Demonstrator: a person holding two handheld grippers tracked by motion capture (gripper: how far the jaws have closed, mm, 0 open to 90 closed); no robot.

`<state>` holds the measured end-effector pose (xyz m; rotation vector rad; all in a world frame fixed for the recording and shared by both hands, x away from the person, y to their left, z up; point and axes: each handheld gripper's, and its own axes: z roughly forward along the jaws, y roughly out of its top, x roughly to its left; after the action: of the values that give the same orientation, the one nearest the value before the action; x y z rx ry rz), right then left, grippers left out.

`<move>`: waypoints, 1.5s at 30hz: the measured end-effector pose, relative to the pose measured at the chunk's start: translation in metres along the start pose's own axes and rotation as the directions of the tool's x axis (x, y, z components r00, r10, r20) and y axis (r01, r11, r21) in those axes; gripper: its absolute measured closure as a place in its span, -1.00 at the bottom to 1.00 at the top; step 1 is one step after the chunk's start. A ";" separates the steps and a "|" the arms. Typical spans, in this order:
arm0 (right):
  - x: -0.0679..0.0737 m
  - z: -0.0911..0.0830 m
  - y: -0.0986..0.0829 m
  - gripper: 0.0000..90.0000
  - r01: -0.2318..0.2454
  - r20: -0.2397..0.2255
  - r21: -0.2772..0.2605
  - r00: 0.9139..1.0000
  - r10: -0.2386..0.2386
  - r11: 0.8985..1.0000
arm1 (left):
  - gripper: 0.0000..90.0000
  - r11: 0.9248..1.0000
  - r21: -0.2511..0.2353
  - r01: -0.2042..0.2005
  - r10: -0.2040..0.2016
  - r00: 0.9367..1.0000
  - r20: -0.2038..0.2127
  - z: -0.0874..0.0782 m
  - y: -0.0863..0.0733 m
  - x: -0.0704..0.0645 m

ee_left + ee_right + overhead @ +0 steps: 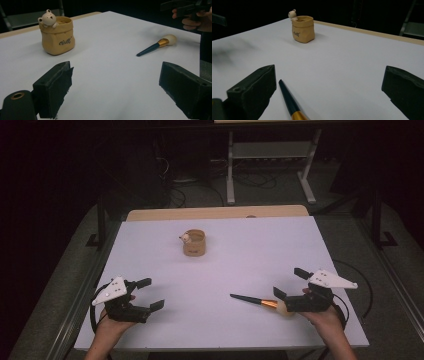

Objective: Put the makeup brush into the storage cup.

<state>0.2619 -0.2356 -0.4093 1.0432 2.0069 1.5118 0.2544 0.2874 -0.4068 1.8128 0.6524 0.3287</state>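
Observation:
A tan bag-shaped pot with a small white bear on its rim stands upright toward the back middle of the white table. A makeup brush with a dark handle, gold ferrule and pale round head lies flat at the front right. My right gripper hovers open just above the brush's head end, with the handle between its jaws. My left gripper is open and empty at the front left.
A light wooden strip edges the table's far side. Beyond it, on a dark floor, stand a grey metal frame and loose cables. A cable loops off the table's right edge.

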 end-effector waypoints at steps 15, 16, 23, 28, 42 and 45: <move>0.000 0.007 0.005 -1.00 0.013 -0.040 0.042 0.999 -0.011 0.999 | -0.77 1.000 -0.003 0.003 -0.003 1.000 0.002 -0.003 -0.002 0.001; -0.001 0.007 0.006 -1.00 0.018 -0.043 0.042 0.999 -0.016 0.999 | -0.77 1.000 -0.002 0.003 -0.003 1.000 0.002 -0.003 -0.002 0.001; -0.001 0.009 0.010 -1.00 0.015 -0.052 0.043 0.999 -0.013 0.999 | -0.77 1.000 -0.006 0.005 -0.004 1.000 0.006 -0.002 -0.002 0.000; -0.004 0.011 0.013 -1.00 0.020 -0.047 0.041 0.999 -0.018 0.999 | -0.77 1.000 -0.002 0.003 -0.003 1.000 0.005 -0.004 -0.003 0.001; -0.006 0.020 0.021 -1.00 0.023 -0.047 0.050 0.999 -0.021 0.999 | -0.77 1.000 -0.006 0.007 -0.007 1.000 0.010 -0.003 -0.003 0.001; -0.006 0.023 0.024 -1.00 0.032 -0.054 0.050 0.998 -0.029 0.998 | -0.77 1.000 0.001 0.007 -0.007 1.000 0.009 -0.003 -0.003 0.001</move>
<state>0.2892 -0.2230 -0.3947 0.9969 2.0981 1.4948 0.2529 0.2910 -0.4085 1.8120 0.6524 0.3158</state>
